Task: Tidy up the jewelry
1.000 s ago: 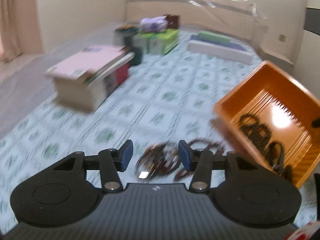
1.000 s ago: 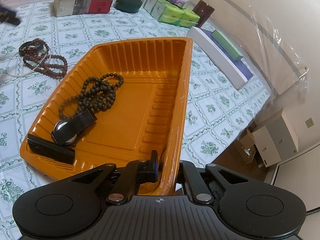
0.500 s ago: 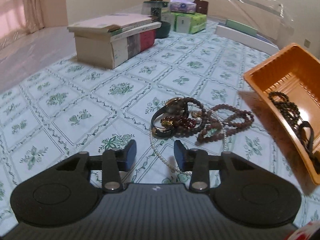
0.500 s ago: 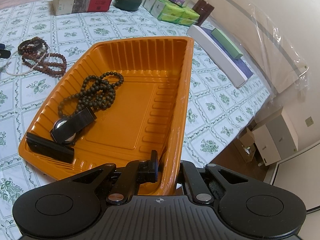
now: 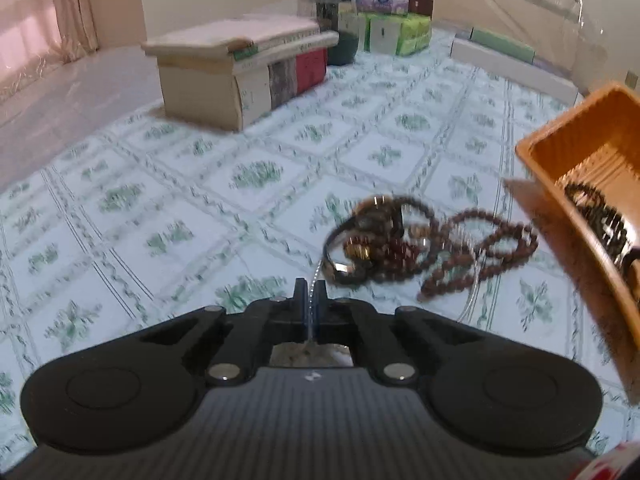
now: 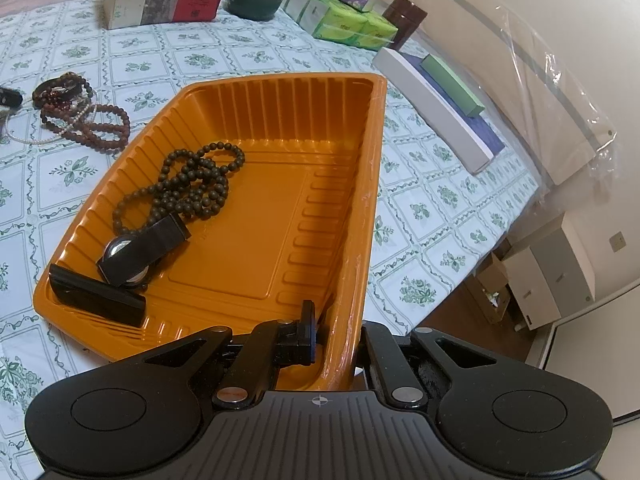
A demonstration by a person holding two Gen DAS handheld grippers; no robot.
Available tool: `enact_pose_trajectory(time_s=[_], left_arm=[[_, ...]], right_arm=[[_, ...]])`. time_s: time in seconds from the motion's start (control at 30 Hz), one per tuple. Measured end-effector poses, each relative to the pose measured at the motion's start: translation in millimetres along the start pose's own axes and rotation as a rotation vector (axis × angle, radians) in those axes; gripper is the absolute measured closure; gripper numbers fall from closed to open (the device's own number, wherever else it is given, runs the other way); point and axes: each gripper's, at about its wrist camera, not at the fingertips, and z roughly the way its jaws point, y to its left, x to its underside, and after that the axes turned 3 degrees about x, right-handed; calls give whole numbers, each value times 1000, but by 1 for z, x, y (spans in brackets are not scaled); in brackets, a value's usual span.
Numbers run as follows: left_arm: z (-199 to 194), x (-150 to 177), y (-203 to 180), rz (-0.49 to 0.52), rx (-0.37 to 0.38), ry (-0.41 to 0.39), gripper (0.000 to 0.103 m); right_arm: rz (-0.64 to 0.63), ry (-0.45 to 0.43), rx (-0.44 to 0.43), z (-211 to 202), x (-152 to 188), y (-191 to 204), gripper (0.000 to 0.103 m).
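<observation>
Floral tablecloth (image 5: 248,168): left gripper (image 5: 310,294) clamped on pearl strand (image 5: 317,276); tangled pile (image 5: 420,248) ahead may be dragged. Right gripper (image 6: 336,330) pinches tray (image 6: 360,200) wall.

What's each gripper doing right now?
Left gripper: shut on the pearl strand.
Right gripper: shut on the orange tray wall.
</observation>
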Motion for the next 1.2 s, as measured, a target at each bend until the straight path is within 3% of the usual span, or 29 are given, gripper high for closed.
enact_pose_trajectory(time_s=[0.23, 0.63, 1.2], left_arm=[[-24, -37, 4, 16, 18, -98, 102], [-80, -97, -26, 94, 160, -262, 102], [-121, -132, -112, 266, 343, -339, 102]], right_arm=[[-1, -2, 1, -1, -1, 0, 98], [-2, -5, 3, -2, -2, 1, 98], [-5, -14, 6, -3, -3, 2, 98]])
